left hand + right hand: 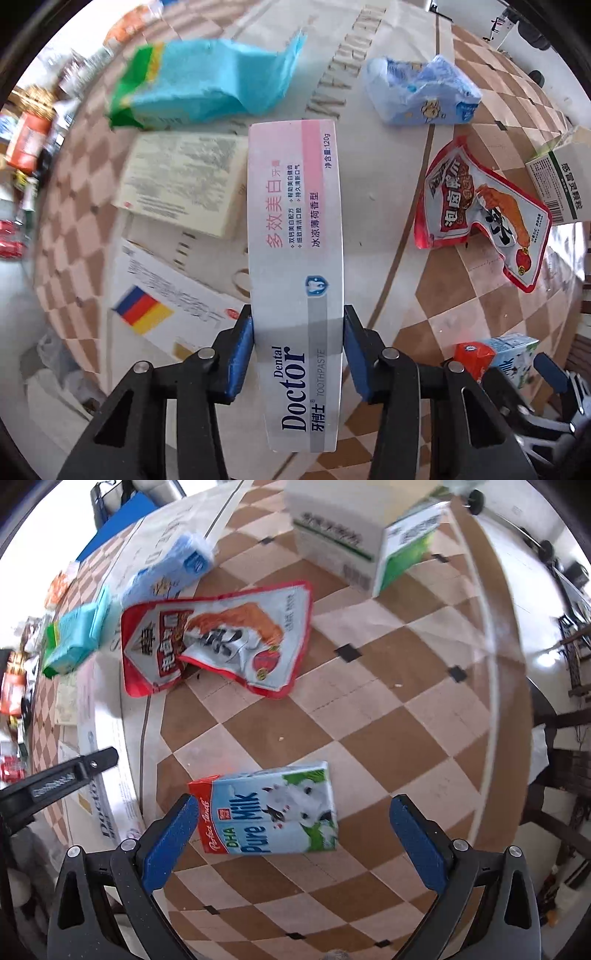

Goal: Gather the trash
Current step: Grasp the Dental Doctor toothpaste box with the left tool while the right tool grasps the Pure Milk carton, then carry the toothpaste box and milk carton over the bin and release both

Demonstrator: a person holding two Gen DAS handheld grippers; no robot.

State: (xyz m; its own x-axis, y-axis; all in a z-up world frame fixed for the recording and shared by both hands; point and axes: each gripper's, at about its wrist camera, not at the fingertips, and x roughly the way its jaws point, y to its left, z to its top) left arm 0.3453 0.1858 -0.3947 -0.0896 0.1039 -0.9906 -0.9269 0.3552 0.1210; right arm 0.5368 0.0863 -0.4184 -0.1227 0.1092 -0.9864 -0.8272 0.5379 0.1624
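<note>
The left gripper (298, 328) clamps a long white-and-pink cardboard toothpaste box (295, 236) above the checkered tabletop (461, 302), left of a red foil snack pouch (480, 206). The right gripper (291, 830), fingers spread, straddles a blue milk carton (269, 812) lying nearer than that pouch (221, 638).

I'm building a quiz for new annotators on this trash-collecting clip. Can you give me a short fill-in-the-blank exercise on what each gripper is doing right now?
1. The left gripper is shut on a white and pink ____ box.
2. The right gripper is ____, with its fingers on either side of the milk carton.
3. The milk carton lies on the ____-patterned tablecloth.
4. The red snack pouch lies ____ the milk carton in the right wrist view.

Missing words: toothpaste; open; checkered; above
</note>
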